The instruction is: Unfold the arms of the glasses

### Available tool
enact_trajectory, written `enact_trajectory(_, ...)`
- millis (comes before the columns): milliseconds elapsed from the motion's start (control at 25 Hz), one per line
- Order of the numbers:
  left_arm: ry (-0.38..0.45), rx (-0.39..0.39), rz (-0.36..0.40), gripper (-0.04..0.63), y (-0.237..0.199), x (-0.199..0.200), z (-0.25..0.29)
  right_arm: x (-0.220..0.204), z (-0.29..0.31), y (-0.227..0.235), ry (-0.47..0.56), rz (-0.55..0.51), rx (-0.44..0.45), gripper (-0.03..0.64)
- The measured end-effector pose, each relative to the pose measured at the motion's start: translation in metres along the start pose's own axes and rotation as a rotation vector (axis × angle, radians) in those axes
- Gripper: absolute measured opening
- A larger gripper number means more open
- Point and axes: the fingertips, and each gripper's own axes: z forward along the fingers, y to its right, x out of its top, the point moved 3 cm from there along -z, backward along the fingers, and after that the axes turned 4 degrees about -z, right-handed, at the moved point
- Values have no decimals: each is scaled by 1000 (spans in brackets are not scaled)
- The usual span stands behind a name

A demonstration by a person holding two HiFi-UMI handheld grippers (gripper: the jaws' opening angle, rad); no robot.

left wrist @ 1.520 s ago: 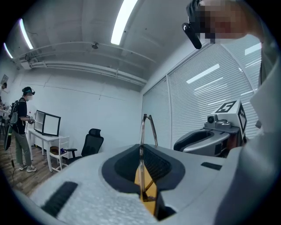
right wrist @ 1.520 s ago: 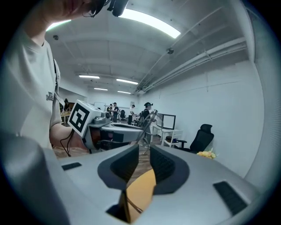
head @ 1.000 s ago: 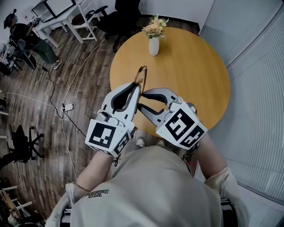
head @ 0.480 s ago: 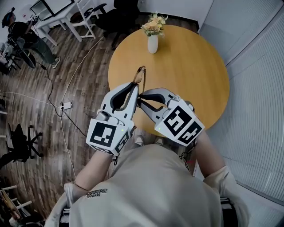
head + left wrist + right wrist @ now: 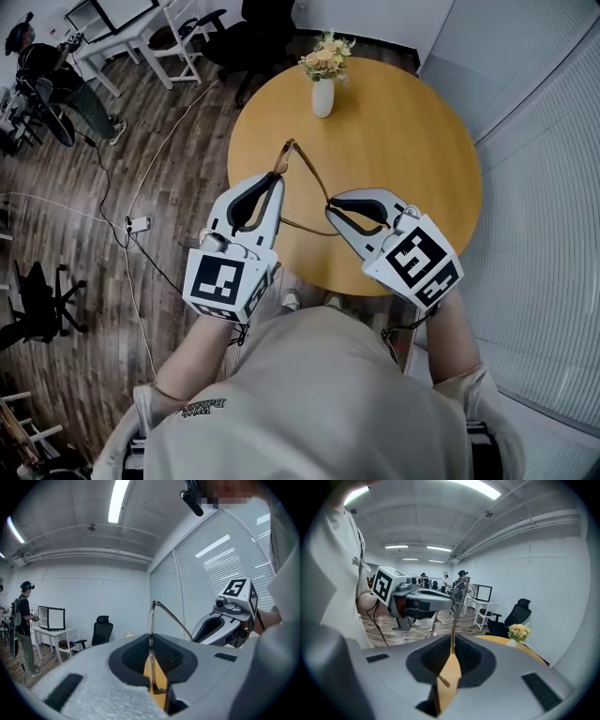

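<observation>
Over the near part of the round wooden table (image 5: 412,141) the thin-rimmed glasses (image 5: 285,156) hang in the air between both grippers. My left gripper (image 5: 274,180) is shut on the front frame; in the left gripper view the rim (image 5: 151,620) stands upright between the jaws of that gripper (image 5: 151,667). One arm (image 5: 311,173) runs out from the frame to my right gripper (image 5: 330,208), which is shut on its end. In the right gripper view that arm (image 5: 457,604) rises from the closed gripper (image 5: 451,663) toward the left gripper (image 5: 417,599). A second thin arm (image 5: 305,226) shows below.
A white vase of flowers (image 5: 323,86) stands at the table's far edge, also seen as a vase (image 5: 518,632) in the right gripper view. Cables (image 5: 141,225) lie on the wood floor to the left. Desks, chairs and a person (image 5: 24,620) are further off.
My right gripper has moved right, away from the left one, and the glasses arm it holds has swung out from the frame. The left gripper has stayed nearly in place.
</observation>
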Motion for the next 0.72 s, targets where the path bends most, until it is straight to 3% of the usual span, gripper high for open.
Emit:
enact_trajectory(480,-72,-59,84,40,12,-12,7,-14,-55,41,-20,15,-192,46)
enact_trajectory(720,-94,-76,131,40,16,-17,8,-14,-62,46,-20,1,-235,46)
